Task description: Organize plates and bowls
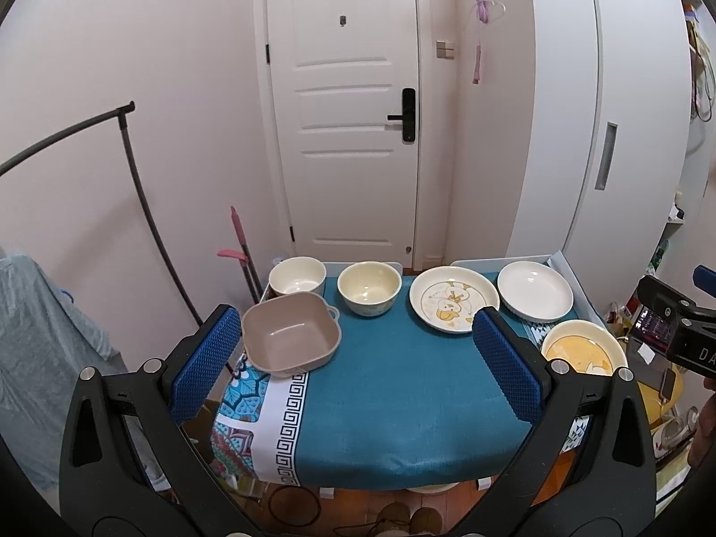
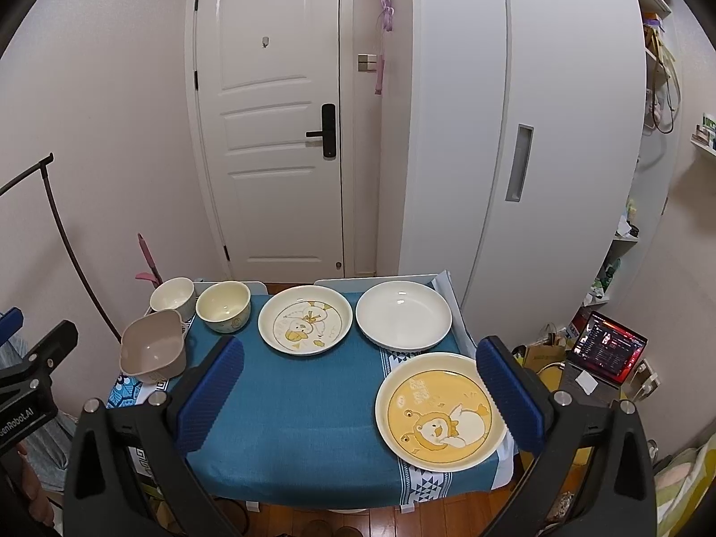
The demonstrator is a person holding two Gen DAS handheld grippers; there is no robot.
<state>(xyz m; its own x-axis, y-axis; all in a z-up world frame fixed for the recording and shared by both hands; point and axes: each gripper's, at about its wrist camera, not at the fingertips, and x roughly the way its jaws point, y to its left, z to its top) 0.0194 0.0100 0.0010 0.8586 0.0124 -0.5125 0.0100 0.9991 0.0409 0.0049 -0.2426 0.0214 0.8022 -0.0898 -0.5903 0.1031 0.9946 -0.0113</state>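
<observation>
Behind the blue-clothed table (image 2: 304, 407) stands a white panelled door (image 2: 268, 134). I hold my left gripper (image 1: 358, 362) and right gripper (image 2: 358, 398) level over the near edge, both jaws wide and empty. Ahead lie a pink square plastic bowl (image 1: 290, 335), two cream round bowls (image 1: 368, 287) and three plates, the yellow cartoon plate (image 2: 441, 411) just inside my right jaw.

Cloth (image 2: 304, 402) centre free; dishes ring back, sides.

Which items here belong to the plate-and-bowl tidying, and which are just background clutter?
Job items: white bowl, cream bowl, square pink bowl, duck plate, plain white plate, yellow plate.

Lying about: laptop, pink mop handle, clothes rail, shoes under the table.
</observation>
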